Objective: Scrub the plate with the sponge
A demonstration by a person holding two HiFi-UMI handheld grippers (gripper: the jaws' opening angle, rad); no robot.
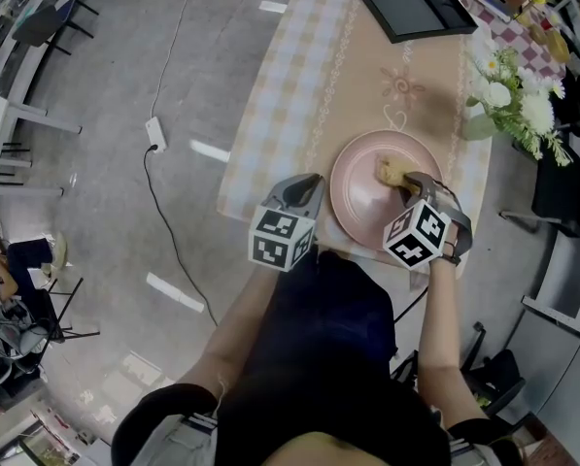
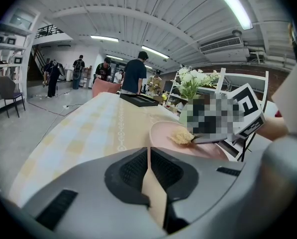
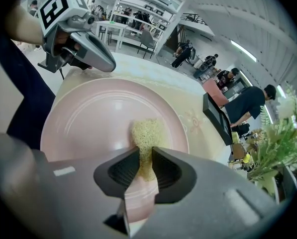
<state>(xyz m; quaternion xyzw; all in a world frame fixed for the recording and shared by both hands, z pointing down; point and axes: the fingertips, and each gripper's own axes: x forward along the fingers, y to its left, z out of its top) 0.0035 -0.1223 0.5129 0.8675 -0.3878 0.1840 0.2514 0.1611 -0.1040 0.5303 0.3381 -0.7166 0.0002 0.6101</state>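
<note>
The table (image 1: pixel 299 85), under a pale checked cloth, carried the pink plate (image 1: pixel 359 202) close to its near edge, right in front of the person. The left gripper (image 1: pixel 312 184) sat just beside the plate's left rim with its jaws drawn together on nothing; only cloth showed past them in the left gripper view. Whether it touched the rim could not be told. The right gripper (image 1: pixel 409 183) reached in over the plate's right side, clenched on the yellowish sponge (image 1: pixel 394 172), which pressed against the plate's inner surface near the right rim.

The scrubbing looked to be under way, with most of the plate's face yet to be covered. Doing it well probably called for:
- keeping the right jaws tight, since only the sponge's near end was pinched and a hard drag could pull it free
- holding the sponge flat and sweeping in overlapping arcs from the rim across the centre, rather than dabbing one spot
- bracing the left gripper against the left rim, because the plate lay loose on smooth cloth near the table edge and could slide or ruck the cloth
</note>
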